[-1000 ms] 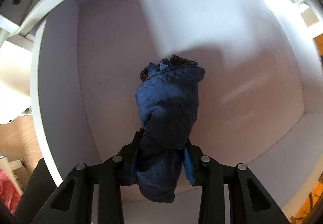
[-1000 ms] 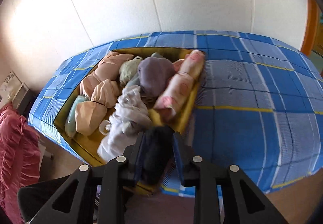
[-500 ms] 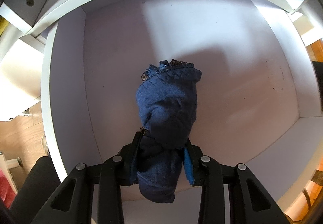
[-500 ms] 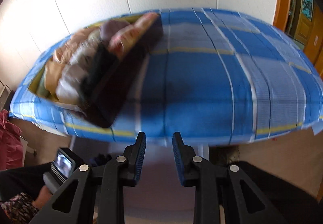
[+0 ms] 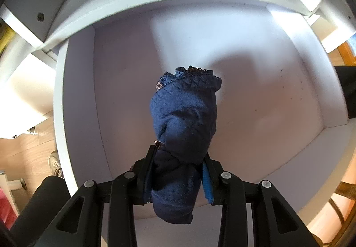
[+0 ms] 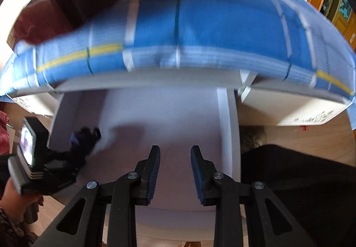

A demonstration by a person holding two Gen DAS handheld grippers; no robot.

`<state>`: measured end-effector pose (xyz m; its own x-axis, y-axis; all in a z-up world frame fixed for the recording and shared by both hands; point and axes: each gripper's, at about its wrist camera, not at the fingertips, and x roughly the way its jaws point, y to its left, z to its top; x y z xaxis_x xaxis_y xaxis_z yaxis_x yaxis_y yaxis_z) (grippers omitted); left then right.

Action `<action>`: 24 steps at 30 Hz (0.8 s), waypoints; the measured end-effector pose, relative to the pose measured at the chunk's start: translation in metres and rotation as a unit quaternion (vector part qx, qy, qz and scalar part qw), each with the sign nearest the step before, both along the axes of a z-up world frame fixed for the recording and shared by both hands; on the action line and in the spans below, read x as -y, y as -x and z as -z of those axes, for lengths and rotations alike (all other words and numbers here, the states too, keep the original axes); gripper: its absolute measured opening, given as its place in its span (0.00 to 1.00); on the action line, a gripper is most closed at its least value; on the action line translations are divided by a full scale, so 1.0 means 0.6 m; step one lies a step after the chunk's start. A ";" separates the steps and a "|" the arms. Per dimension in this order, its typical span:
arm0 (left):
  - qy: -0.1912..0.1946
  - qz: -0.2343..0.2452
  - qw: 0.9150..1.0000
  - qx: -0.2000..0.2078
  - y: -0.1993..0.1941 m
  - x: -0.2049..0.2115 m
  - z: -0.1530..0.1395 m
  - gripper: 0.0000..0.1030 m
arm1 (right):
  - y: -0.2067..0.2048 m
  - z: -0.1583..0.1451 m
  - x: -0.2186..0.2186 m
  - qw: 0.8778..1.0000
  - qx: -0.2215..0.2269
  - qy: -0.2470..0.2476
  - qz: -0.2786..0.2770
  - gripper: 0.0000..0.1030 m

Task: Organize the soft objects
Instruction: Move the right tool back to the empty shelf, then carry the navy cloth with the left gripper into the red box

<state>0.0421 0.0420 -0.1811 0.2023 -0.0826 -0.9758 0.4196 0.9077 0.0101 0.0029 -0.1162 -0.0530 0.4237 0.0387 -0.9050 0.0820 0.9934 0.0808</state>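
Right gripper (image 6: pixel 175 171) dropped from bed (image 6: pixel 200 24) to drawer (image 6: pixel 229 126), empty, jaws opening; left gripper (image 5: pixel 178 176) clamps soft, light blue cloth (image 5: pixel 184 117) mid-bundle.

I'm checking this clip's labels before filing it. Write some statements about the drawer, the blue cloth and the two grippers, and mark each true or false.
1. The left gripper is closed on a rolled dark blue cloth. True.
2. The right gripper carries a pink cloth. False: nothing is between its fingers, and its jaws are opening.
3. The blue cloth hangs over an open white drawer. True.
4. The drawer is already full of folded clothes. False: no other clothes show on its white bottom.
5. A blue checked cover lies on the surface above the drawer. True.
6. The left gripper is out of sight in the right wrist view. False: it shows at the left edge, holding the cloth.
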 end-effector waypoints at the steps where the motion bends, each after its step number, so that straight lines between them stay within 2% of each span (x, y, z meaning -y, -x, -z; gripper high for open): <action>1: 0.002 0.001 1.000 0.002 0.002 0.001 -0.004 0.35 | 0.000 0.009 0.003 1.000 -0.007 -0.007 0.003 0.29; 7: 0.011 0.002 1.000 0.008 0.018 0.000 -0.019 0.35 | -0.007 0.075 0.018 0.998 -0.057 -0.025 0.017 0.30; 11: 0.024 -0.009 1.000 0.011 0.023 -0.017 -0.029 0.35 | -0.012 0.107 0.018 0.997 -0.079 -0.018 0.018 0.30; 17: 0.059 -0.021 0.998 0.027 0.027 -0.027 -0.096 0.35 | -0.014 0.127 0.019 0.995 -0.094 -0.018 0.016 0.30; 24: 0.085 0.006 0.994 0.073 0.058 -0.046 -0.183 0.35 | -0.010 0.138 0.013 0.995 -0.095 -0.023 0.005 0.30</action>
<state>0.0072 0.0695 -0.0716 0.3396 -0.2471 -0.9075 0.4350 0.8967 -0.0814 0.0087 -0.1242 -0.1360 0.2452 0.0778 -0.9664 0.1107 0.9880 0.1076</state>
